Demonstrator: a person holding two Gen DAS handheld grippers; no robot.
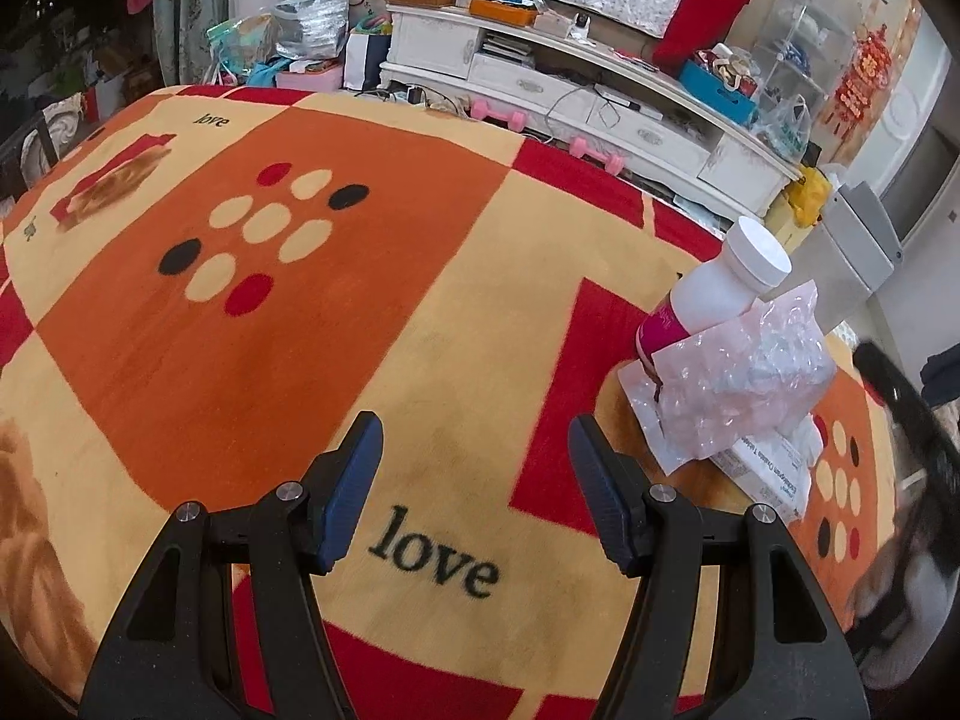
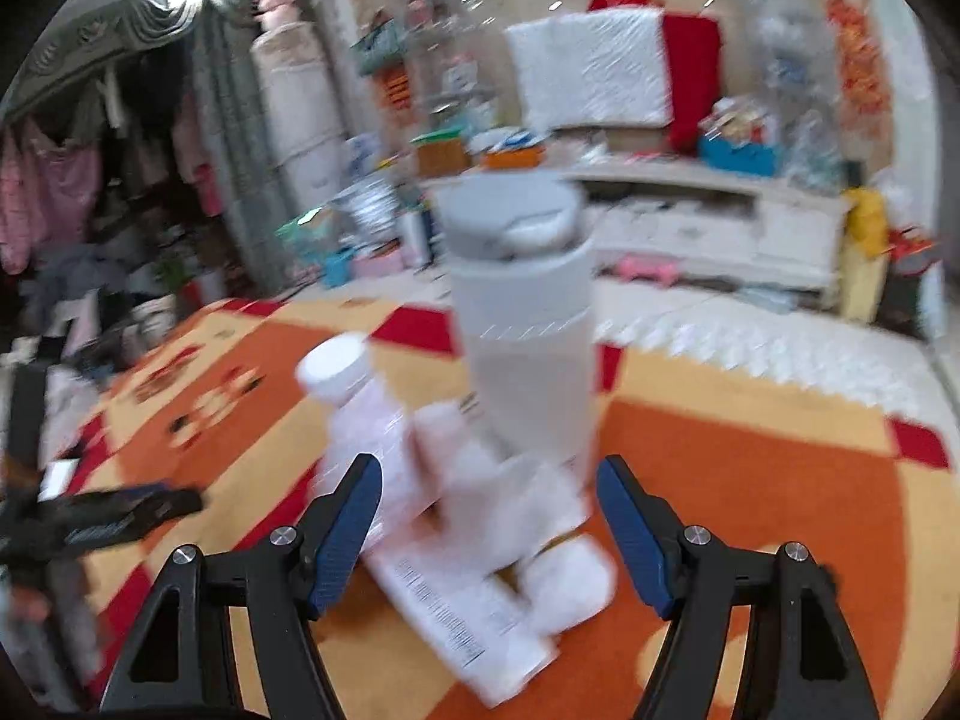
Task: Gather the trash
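A pile of trash lies on the patterned blanket [image 1: 300, 300]: a white bottle [image 1: 714, 294] with a pink label, crumpled clear plastic wrap [image 1: 750, 390] and a flat printed paper box [image 1: 762, 468]. My left gripper [image 1: 474, 450] hangs open over bare blanket, left of the pile. In the blurred right wrist view the white bottle [image 2: 354, 402], the plastic wrap [image 2: 510, 492] and the paper box [image 2: 462, 618] lie just ahead of my open right gripper [image 2: 489, 492], with nothing pressed between its fingers. A tall grey bin [image 2: 522, 324] with a lid stands behind the pile.
The grey bin [image 1: 852, 240] shows at the right edge of the left wrist view. A white cabinet [image 1: 600, 102] loaded with boxes and bags runs along the far side. Pink dumbbells [image 1: 498, 114] lie on the floor. A dark gripper part [image 2: 102, 516] lies at the left.
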